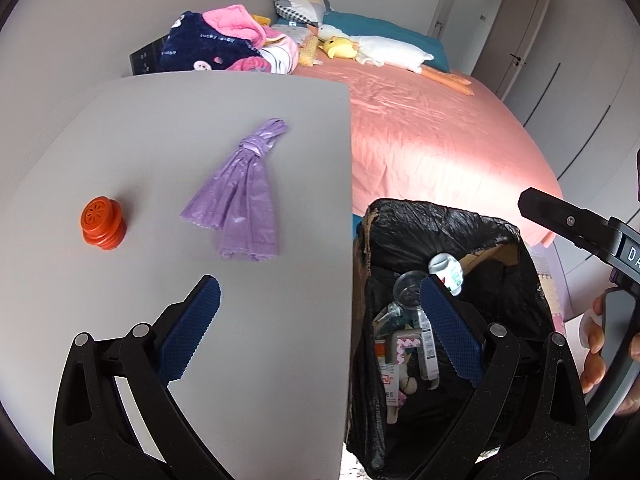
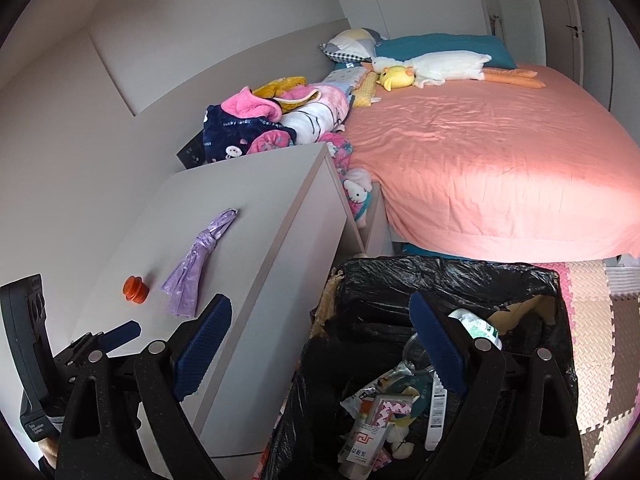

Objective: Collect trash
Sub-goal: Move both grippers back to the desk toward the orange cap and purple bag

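A knotted purple plastic bag (image 1: pixel 240 196) and an orange ribbed cap (image 1: pixel 102 224) lie on the grey cabinet top (image 1: pixel 140 132). Both also show in the right wrist view, the bag (image 2: pixel 192 272) and the cap (image 2: pixel 135 289). A bin lined with a black bag (image 1: pixel 448 232) stands beside the cabinet, holding packets, a white bottle (image 1: pixel 446 270) and a clear cup. My left gripper (image 1: pixel 320 308) is open and empty, straddling the cabinet edge and the bin. My right gripper (image 2: pixel 320 328) is open and empty above the bin (image 2: pixel 440 280).
A bed with a pink sheet (image 2: pixel 480 152) lies behind the bin, with plush toys and a heap of clothes (image 2: pixel 272 120) at its head. Foam floor mats (image 2: pixel 600 340) lie to the right. Wardrobe doors (image 1: pixel 560 80) line the far wall.
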`<state>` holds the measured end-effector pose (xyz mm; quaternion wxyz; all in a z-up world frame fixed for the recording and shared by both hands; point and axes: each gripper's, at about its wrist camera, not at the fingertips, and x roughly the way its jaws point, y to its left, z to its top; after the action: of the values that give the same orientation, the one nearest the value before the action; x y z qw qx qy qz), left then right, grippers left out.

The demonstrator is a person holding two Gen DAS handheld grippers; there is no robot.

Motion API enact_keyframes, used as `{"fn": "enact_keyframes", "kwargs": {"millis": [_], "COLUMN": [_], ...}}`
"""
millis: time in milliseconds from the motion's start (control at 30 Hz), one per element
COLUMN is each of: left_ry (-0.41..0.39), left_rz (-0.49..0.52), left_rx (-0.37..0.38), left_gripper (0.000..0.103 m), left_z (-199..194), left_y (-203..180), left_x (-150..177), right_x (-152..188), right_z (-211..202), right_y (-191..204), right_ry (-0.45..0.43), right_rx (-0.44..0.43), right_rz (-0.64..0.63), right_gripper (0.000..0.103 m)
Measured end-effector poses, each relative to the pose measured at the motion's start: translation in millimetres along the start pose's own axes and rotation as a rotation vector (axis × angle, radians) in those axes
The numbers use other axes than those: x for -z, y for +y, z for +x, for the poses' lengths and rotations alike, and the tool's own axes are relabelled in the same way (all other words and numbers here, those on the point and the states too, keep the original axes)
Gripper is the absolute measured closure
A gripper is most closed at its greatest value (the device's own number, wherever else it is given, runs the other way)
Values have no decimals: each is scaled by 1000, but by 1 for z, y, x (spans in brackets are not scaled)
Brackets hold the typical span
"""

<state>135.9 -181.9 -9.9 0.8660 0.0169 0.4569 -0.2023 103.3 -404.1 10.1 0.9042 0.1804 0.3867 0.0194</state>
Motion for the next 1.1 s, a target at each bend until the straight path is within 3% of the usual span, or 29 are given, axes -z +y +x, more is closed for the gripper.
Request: {"fn": "enact_keyframes", "kwargs": {"millis": [1100], "left_ry": [-17], "left_rz": [-177], "left_rx": [-125], "left_gripper": [6], "left_z": [7], "left_y": [131], "left_x": [-5], "right_x": [-13], "right_z": [100], "right_y": [103], "right_ry": [110], "right_rx": [-55], "right_rz": [-132], "right_gripper": [13]}}
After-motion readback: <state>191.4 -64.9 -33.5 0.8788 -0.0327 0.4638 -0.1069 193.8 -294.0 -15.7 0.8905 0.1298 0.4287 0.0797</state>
